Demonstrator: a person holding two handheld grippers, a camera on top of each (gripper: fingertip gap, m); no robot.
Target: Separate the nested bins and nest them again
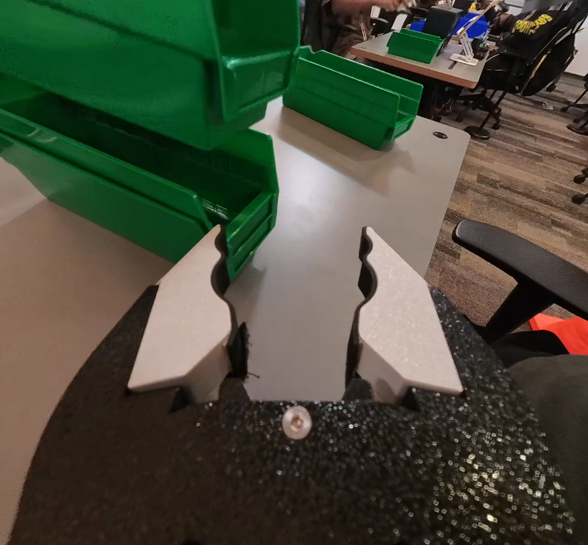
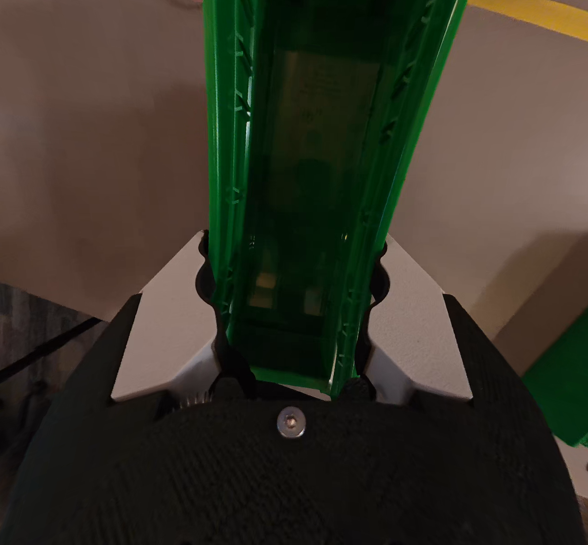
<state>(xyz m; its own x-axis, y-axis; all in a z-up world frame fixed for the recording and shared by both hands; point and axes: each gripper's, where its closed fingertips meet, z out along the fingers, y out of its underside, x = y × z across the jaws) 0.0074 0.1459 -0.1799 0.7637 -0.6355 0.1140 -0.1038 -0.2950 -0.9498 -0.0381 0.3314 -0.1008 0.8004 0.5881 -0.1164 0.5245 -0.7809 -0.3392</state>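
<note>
My right claw [image 2: 294, 300] is clamped across a green bin [image 2: 318, 148], one finger on each long side wall near its end, bin sticking out ahead of the camera. In the left wrist view that lifted bin [image 1: 127, 46] hangs tilted above the lower bin stack [image 1: 133, 199] sitting on the counter [image 1: 334, 211], not seated in it. A third bin [image 1: 350, 100] sits farther back on the counter, well apart. My left claw [image 1: 294, 275] is wide open, holding nothing, its left fingertip just beside the front corner of the lower stack; contact unclear.

Step looks like either pulling off or dropping back in, can't tell which. To do it well: keep the lifted bin level, line its walls up with the lower one's, don't let the corner catch the rim. Use left claw to pin the lower stack so it doesn't slide or lift. Side-wall grip is narrow, so move slow, avoid twist.
</note>
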